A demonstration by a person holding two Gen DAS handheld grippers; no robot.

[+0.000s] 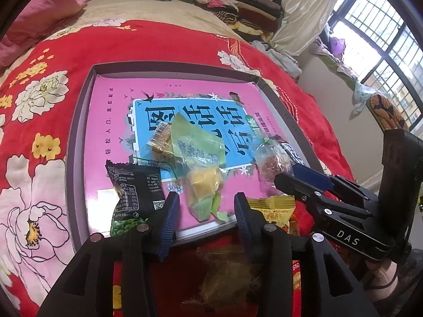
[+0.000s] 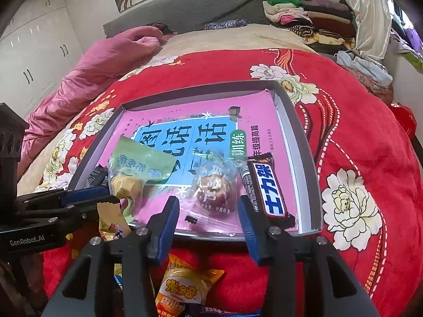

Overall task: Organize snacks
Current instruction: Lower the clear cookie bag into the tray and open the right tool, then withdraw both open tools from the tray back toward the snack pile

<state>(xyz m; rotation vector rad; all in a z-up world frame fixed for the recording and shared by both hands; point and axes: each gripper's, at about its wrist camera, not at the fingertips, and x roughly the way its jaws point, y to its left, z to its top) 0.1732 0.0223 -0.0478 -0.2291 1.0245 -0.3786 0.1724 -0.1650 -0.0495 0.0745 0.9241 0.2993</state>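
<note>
**Visitor:** Why is everything piled in that shallow box?

**Operator:** I read the box [image 2: 298, 142] as the collecting spot. It sits on the bed [image 2: 357, 132] with a pink book [image 2: 264, 111] flat on its floor, and the snacks lie on the book. From my right wrist camera I see a chocolate bar [image 2: 269, 185] along the right wall, a clear-wrapped round pastry [image 2: 215, 189] next to it, and a green packet with a yellow cake [image 2: 137, 169] to the left.

**Visitor:** Are you holding anything?

**Operator:** No. My right gripper [image 2: 208, 219] has its jaws apart, framing the pastry from the near edge, not touching it. My left gripper [image 1: 206, 211] is also spread wide, empty, with the green packet's tail between the tips.

**Visitor:** What's still outside?

**Operator:** A yellow-orange packet [image 2: 182, 288] on the bed under my right gripper, so I judge the job unfinished. The left view also shows a black packet [image 1: 132, 192] and a small gold-wrapped piece [image 1: 161, 140] in the box.

**Visitor:** Anything unclear?

**Operator:** Yes. The items below both grippers are cut off and blurred, and I can't tell whether the black packet overhangs the book's edge.
</note>
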